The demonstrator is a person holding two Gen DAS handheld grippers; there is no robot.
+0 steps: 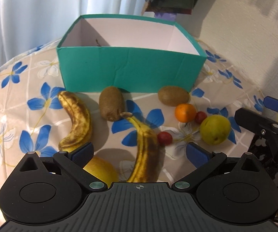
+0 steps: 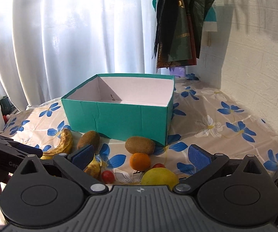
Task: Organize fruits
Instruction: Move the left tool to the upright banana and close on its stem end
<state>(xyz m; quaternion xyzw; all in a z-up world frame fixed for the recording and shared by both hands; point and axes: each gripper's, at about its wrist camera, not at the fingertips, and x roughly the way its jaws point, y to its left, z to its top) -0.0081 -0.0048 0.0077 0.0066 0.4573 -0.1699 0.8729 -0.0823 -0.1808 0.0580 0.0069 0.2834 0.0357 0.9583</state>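
Observation:
A teal box (image 1: 131,69) with a white inside stands open at the back of the flowered table; it also shows in the right wrist view (image 2: 119,119). In front of it lie two spotted bananas (image 1: 77,121) (image 1: 144,150), two kiwis (image 1: 111,103) (image 1: 172,95), an orange (image 1: 185,112), two red cherry tomatoes (image 1: 164,138) (image 1: 200,117), a green-yellow pear (image 1: 215,129) and a yellow fruit (image 1: 102,171). My left gripper (image 1: 139,153) is open above the near banana. My right gripper (image 2: 140,154) is open above the orange (image 2: 139,161) and pear (image 2: 159,176).
The round table wears a beige cloth with blue and white flowers (image 1: 13,96). White curtains (image 2: 71,38) hang behind. Dark bags (image 2: 179,23) hang at the back right beside a white wall (image 2: 255,48). The right gripper's body shows at the left view's right edge (image 1: 270,123).

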